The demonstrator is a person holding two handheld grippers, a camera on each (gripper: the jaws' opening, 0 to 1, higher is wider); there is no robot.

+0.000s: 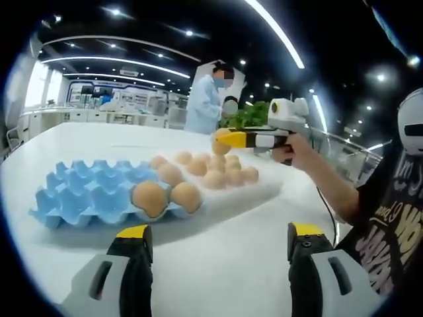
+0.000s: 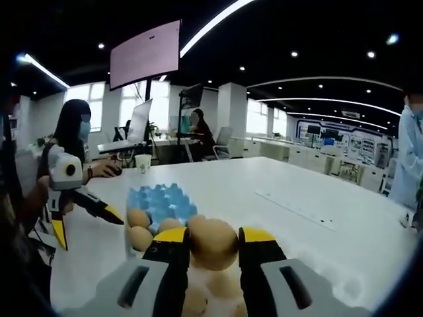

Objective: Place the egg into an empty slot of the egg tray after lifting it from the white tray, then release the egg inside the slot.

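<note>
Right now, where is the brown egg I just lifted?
In the right gripper view, the brown egg sits clamped in the right hand-held gripper, raised over the white tray's eggs, with the blue egg tray just beyond.

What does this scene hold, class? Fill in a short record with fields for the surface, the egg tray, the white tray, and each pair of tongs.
surface: white table
egg tray: blue egg tray, two eggs in its near slots, a third behind them, other slots empty
white tray: white tray beside the blue one, holding loose eggs
right tongs: right tongs shut on an egg, lifted above the white tray
left tongs: left tongs open, holding nothing, over the table
</note>
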